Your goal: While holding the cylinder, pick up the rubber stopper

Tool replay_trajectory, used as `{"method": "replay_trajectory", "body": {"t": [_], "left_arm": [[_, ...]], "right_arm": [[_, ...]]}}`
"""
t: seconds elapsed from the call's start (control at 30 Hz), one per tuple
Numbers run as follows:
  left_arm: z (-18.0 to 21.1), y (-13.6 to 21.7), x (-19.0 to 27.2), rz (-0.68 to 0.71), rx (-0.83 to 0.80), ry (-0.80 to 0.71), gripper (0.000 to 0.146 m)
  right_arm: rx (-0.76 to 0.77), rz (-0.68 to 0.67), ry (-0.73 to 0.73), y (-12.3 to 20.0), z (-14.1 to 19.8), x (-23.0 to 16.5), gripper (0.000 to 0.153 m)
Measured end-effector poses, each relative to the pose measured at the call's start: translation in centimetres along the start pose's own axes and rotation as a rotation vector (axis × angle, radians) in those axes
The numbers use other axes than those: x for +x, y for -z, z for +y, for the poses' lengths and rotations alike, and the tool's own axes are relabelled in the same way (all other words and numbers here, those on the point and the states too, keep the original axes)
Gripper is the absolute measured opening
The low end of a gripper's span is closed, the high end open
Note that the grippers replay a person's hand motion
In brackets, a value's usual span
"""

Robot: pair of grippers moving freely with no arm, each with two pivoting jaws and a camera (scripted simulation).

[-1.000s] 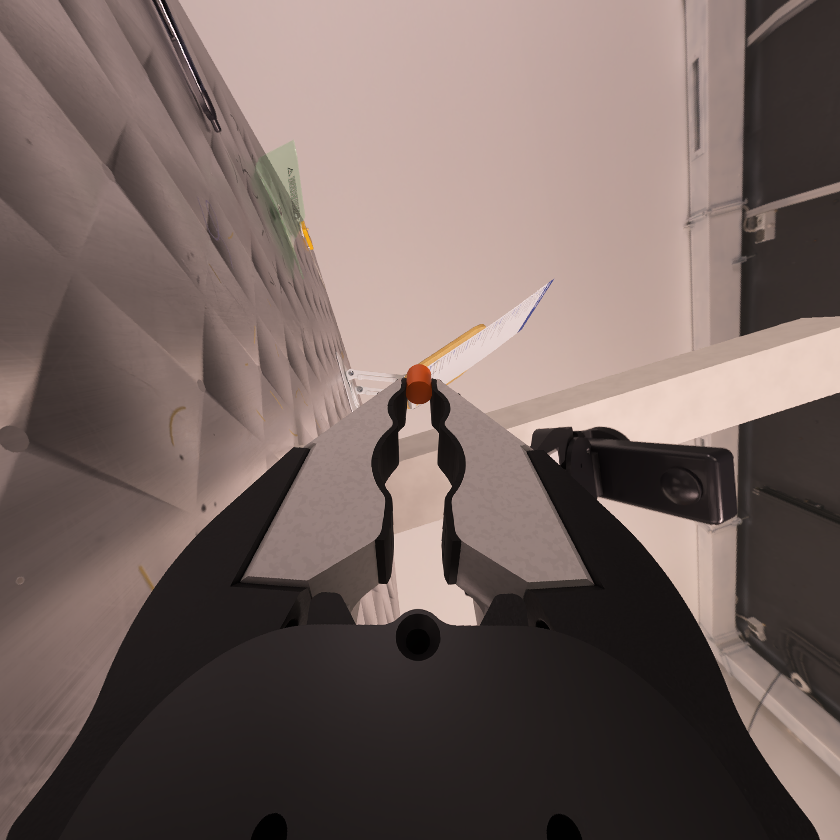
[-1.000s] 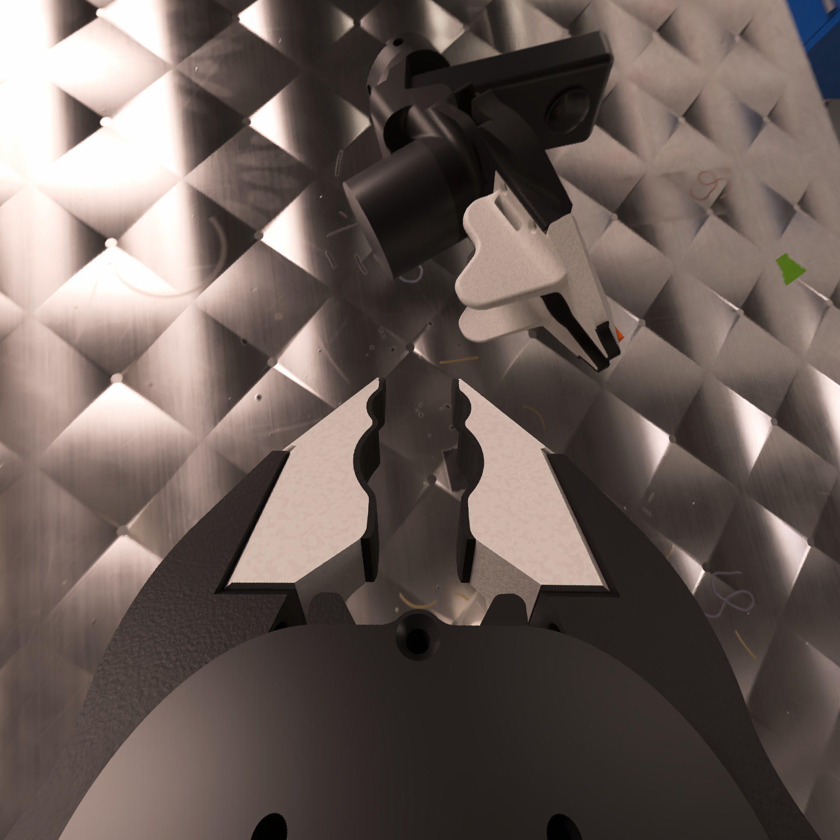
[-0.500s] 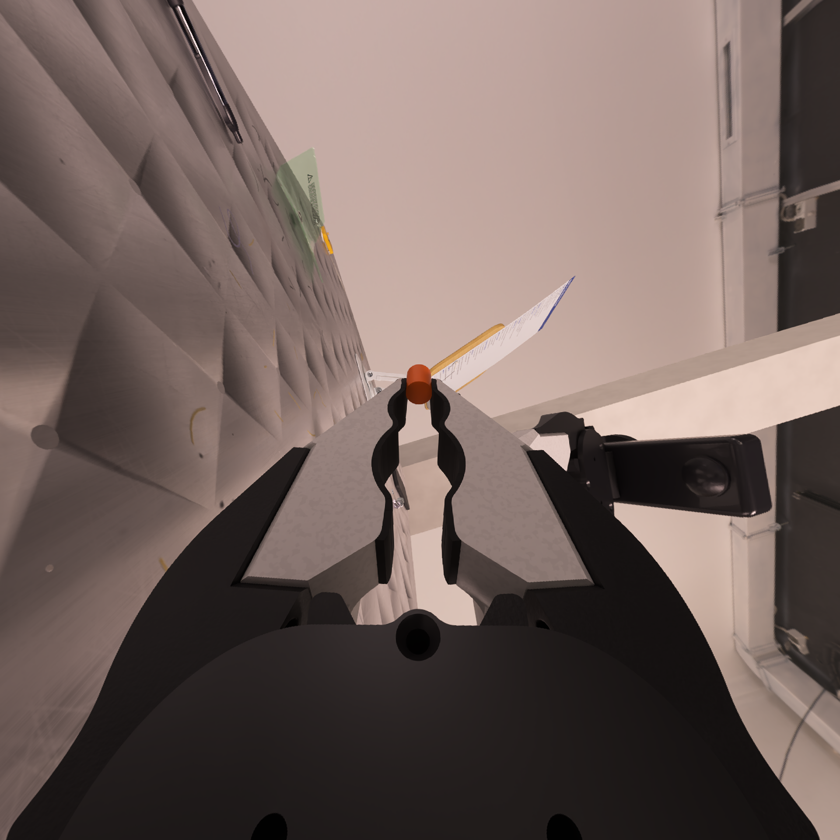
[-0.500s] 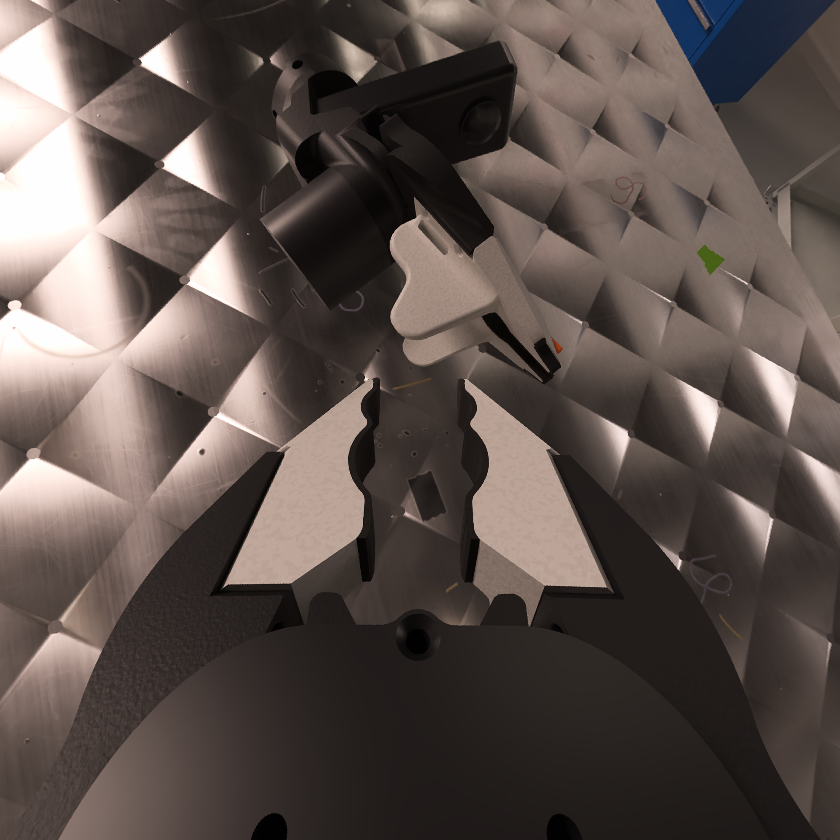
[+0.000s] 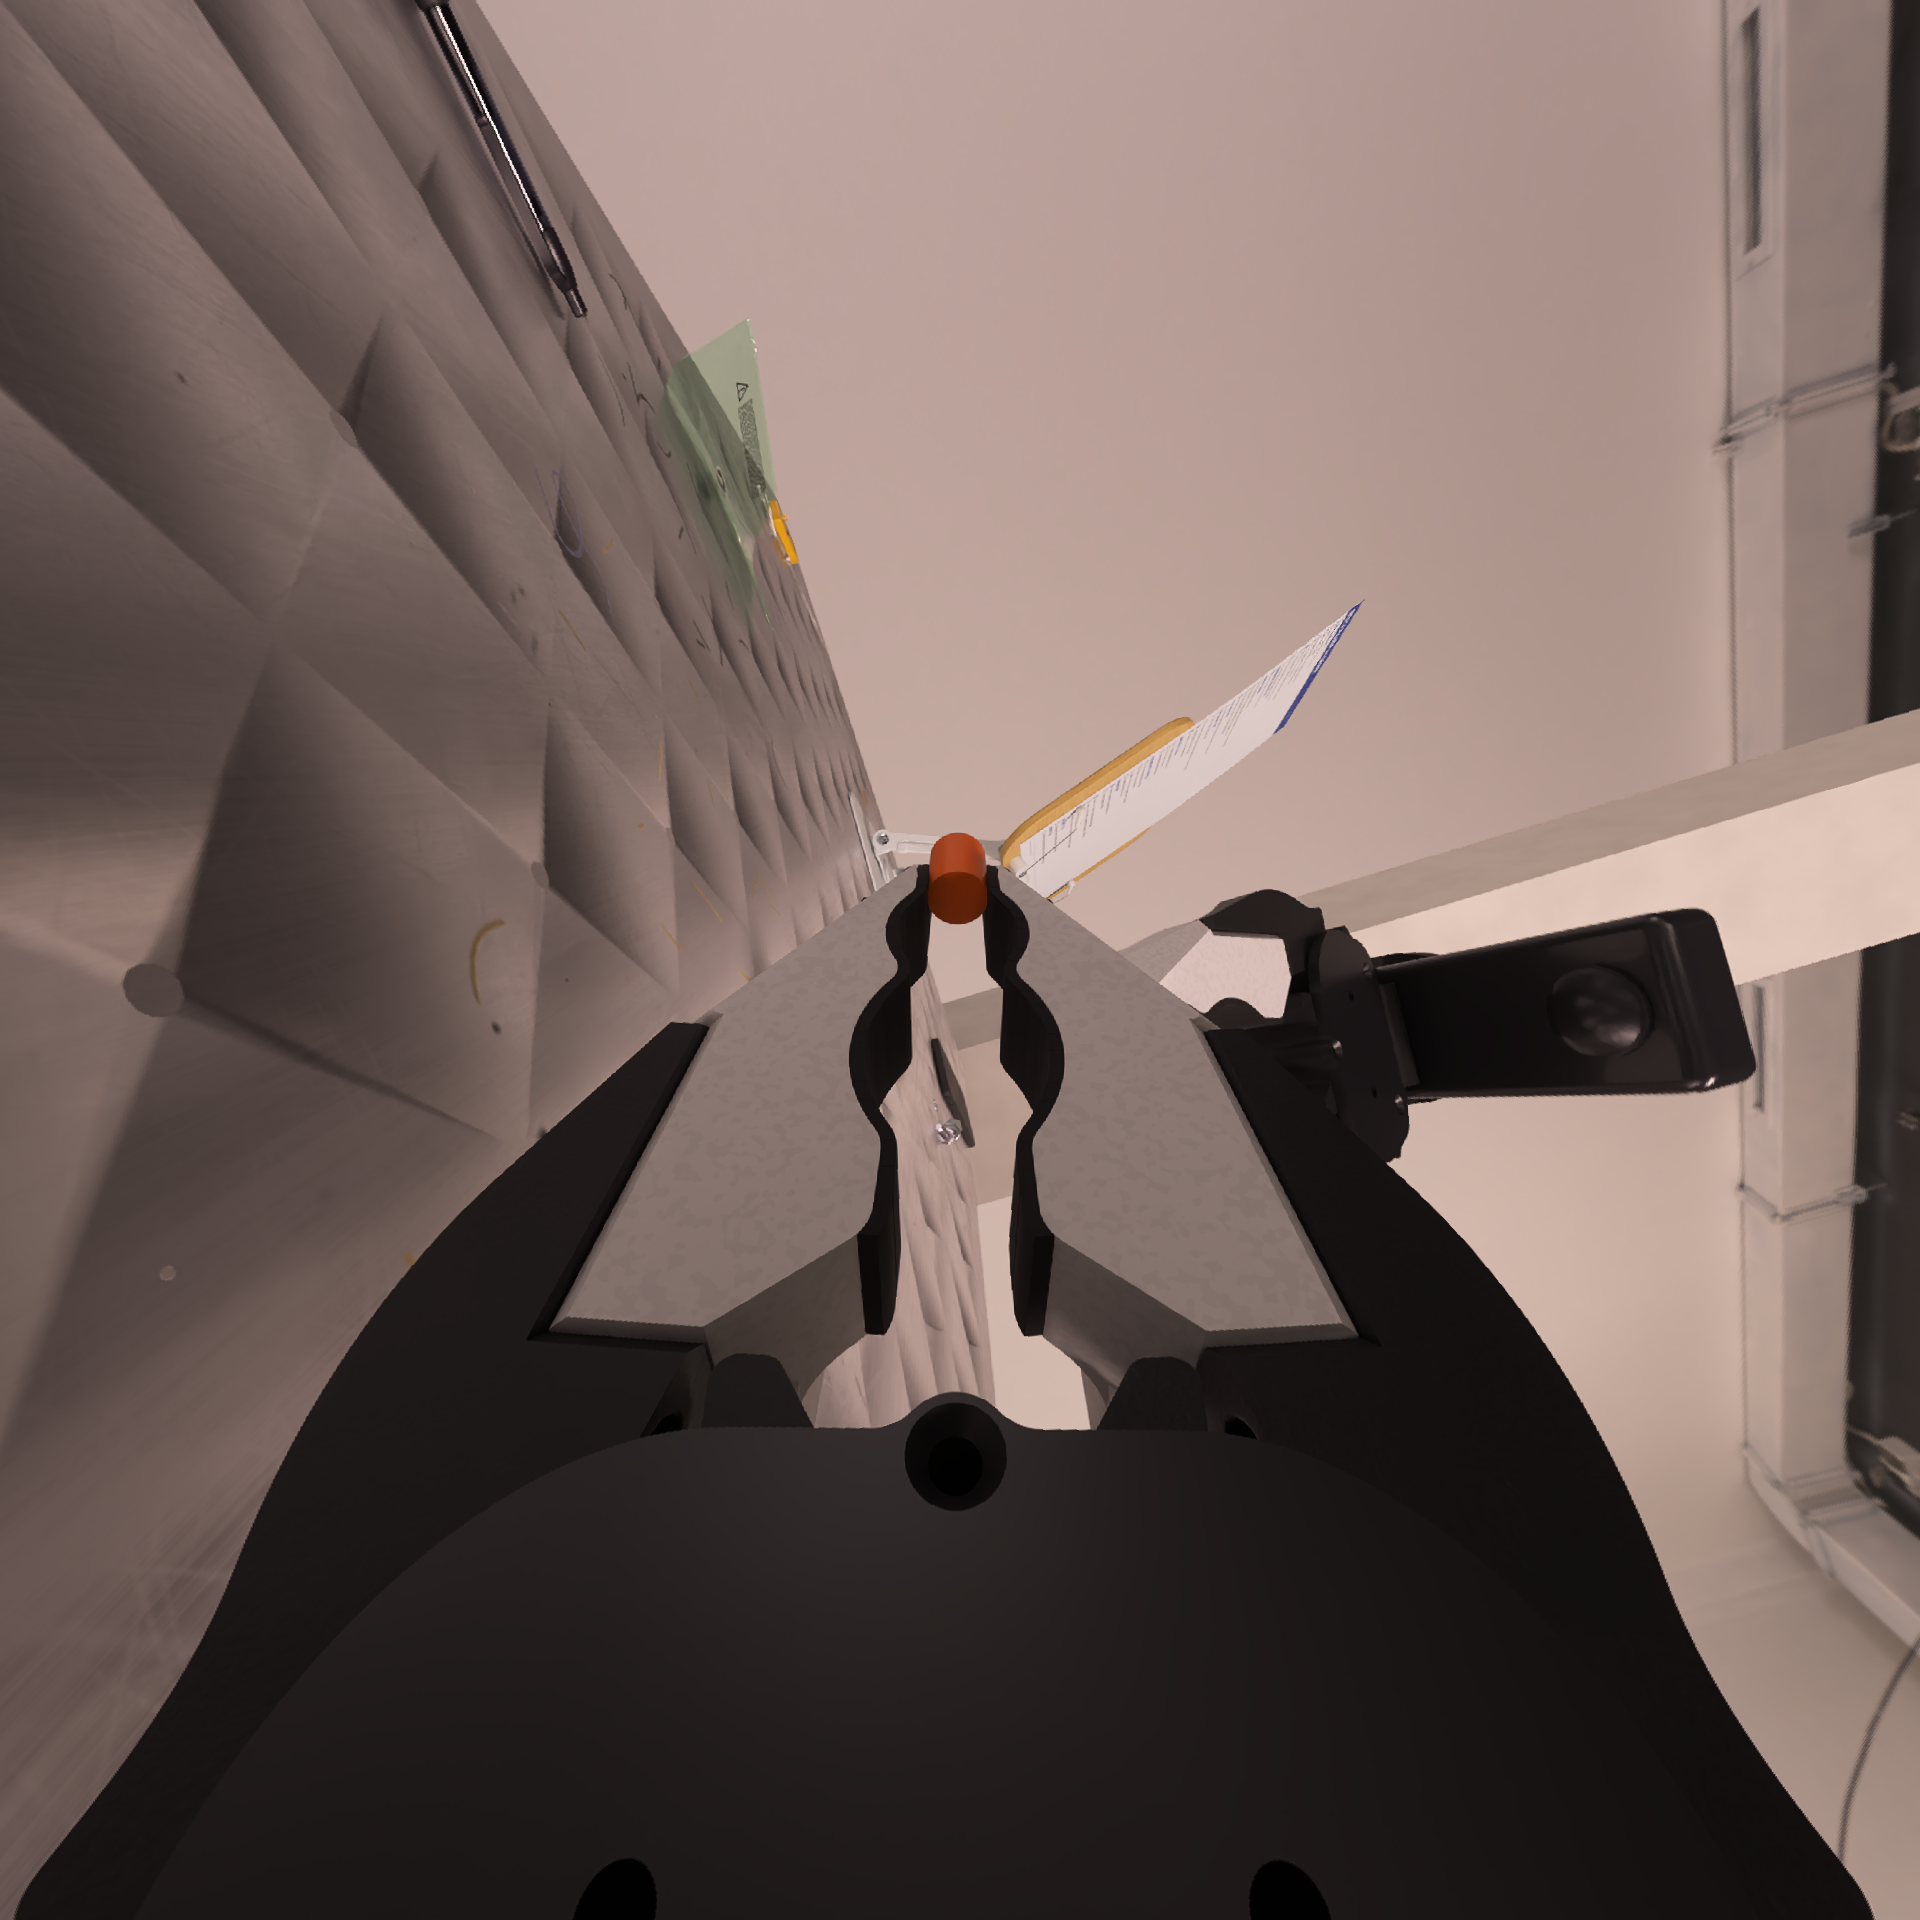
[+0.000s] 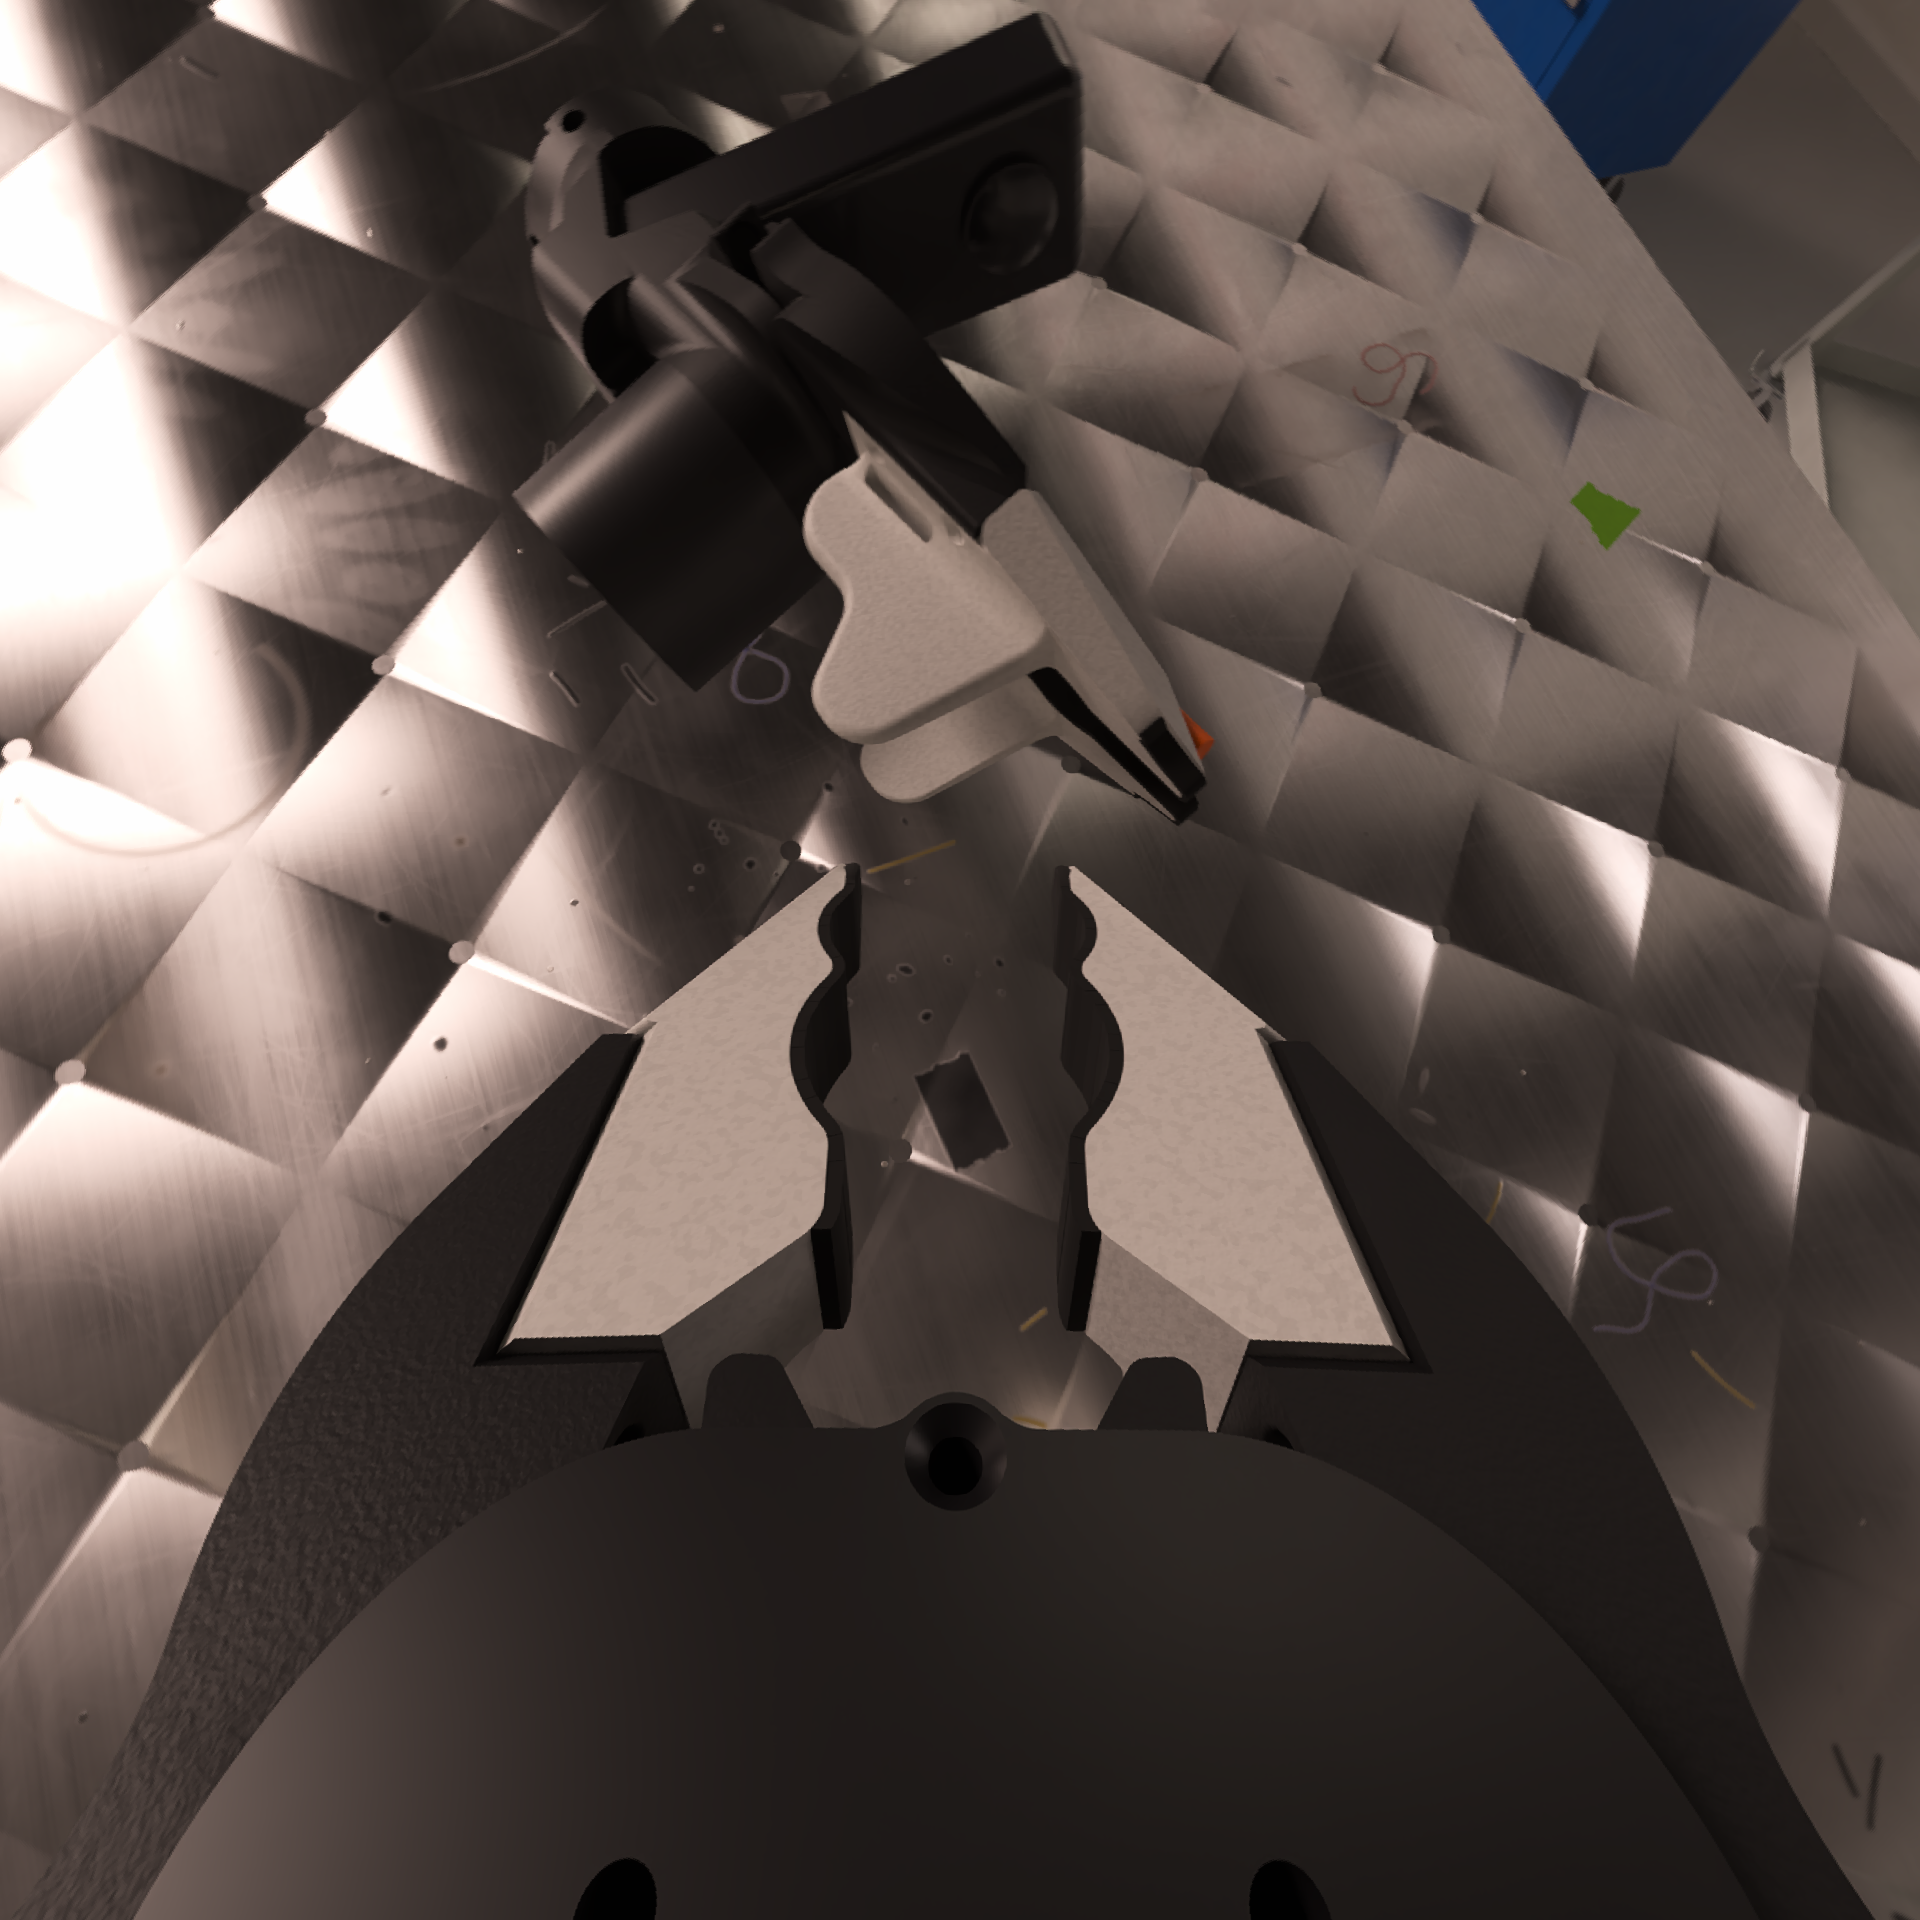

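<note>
Work surface: quilted steel tabletop (image 6: 1558,831), diamond-embossed; glare washes out its far left in my right wrist view.
My left claw (image 5: 956,891): clamped narrow on the orange cylinder (image 5: 956,878) at the very tips; the cylinder's long axis runs across my fingers, round end toward the camera.
My right claw (image 6: 961,883): jaws spread wide, holding nothing, poised above the tabletop.
Rubber stopper (image 6: 964,1112): small dark piece lying on the steel, framed between my right fingers, long axis tilted; contact with either pad cannot be judged.
Cylinder, right view (image 6: 1200,738): only an orange sliver shows past the left claw's fingertips.
Containers: a blue box (image 6: 1662,73), cut off at the top right corner, contents hidden.
</note>
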State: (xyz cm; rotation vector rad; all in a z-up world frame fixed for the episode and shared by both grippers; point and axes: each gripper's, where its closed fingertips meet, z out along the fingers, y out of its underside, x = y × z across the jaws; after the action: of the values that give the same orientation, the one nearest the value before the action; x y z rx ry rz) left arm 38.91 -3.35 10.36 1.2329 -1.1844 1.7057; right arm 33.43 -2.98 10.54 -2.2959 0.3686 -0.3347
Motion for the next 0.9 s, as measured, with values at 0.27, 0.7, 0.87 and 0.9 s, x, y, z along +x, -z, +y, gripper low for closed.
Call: {"method": "replay_trajectory", "body": {"t": [0.27,0.7,0.87,0.9], "left_arm": [[0.2,-0.1,-0.3,-0.039,-0.009,-0.036,0.009],[-0.2,0.1,-0.7,-0.063,0.015,-0.046,0.009],[-0.5,0.4,-0.6,-0.069,0.023,-0.046,0.009],[-0.5,0.5,-0.7,-0.077,0.022,-0.047,0.009]], "right_arm": [[-0.019,0.062,-0.094,0.0,0.7,1.1,0.016],[0.058,0.118,-0.294,1.3,0.4,1.0,0.012],[0.051,0.373,-0.188,7.1,3.1,6.2,0.014],[0.036,0.428,-0.18,8.6,4.6,7.6,0.012]]}}
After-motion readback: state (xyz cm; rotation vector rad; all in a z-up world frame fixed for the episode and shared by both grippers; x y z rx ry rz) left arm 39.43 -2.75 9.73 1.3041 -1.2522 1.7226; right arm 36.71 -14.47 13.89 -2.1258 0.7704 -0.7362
